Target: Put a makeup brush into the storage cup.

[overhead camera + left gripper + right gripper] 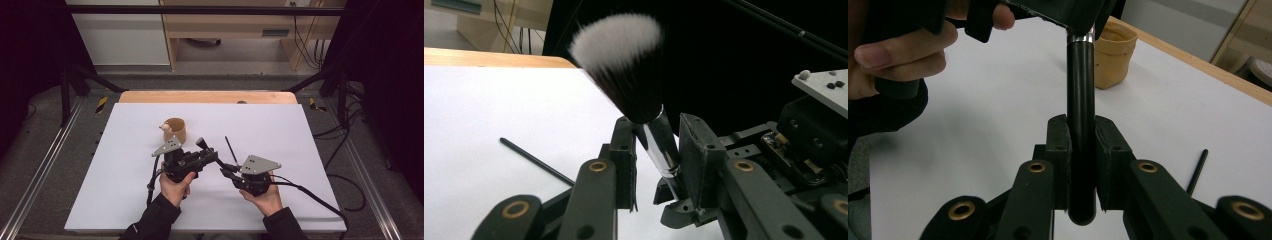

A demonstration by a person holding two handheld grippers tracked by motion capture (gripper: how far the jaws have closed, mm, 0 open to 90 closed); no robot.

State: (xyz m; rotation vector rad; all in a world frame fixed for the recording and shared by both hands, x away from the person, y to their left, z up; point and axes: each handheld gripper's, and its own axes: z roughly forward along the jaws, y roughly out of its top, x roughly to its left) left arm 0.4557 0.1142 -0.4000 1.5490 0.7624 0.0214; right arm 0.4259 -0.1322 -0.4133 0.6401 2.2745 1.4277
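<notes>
My white table [125,165] largest. Tan cup [176,129] behind my left gripper [659,150]. Brush [634,85] held between both: my right gripper [1082,160] clamps black handle, left jaws around silver ferrule, contact unclear. Thin black stick [230,148] nearby on table.

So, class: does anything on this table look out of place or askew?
Only the thin black stick, lying loose and slanted on the white table, apart from the tan cup. Nothing looks spilled or broken.

A brush [634,75] with black, white-tipped bristles, silver ferrule and black handle; tan cup [1114,52].
</notes>
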